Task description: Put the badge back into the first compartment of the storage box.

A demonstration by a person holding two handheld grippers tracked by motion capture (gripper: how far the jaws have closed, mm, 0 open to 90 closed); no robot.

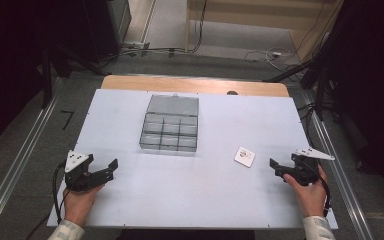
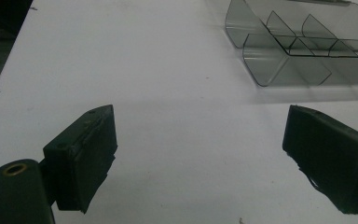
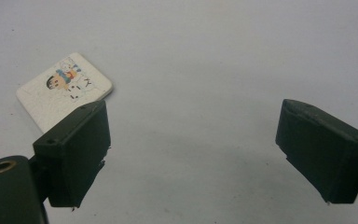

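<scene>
The small white square tile (image 1: 244, 156) lies flat on the white table (image 1: 190, 195), a little in front of and to the left of the right gripper (image 1: 278, 166), and well apart from the clear compartment box (image 1: 170, 125) that sits open near the middle of the table. In the right gripper view the tile (image 3: 64, 91) has rounded corners, a matte, slightly rough face, and a small coloured cartoon print in one corner. I would guess it is ceramic or pressed board, though the picture is too soft to be sure.

It looks thin, stiff and light. Lying flush on a smooth surface, it offers little edge to catch, so it will likely slide before it lifts. The surest hold seems to be across two opposite edges, jaws low to the table, or tipping one corner up first. If ceramic, it could chip when dropped.

The right gripper's jaws stand wide apart with nothing between them, and the tile is just beyond its left-hand pad (image 3: 74, 149). The left gripper (image 1: 109, 170) rests near the table's left front, jaws likewise spread and empty, pointing toward the box (image 2: 303, 42), whose smoky transparent plastic dividers have curved lower corners.
</scene>
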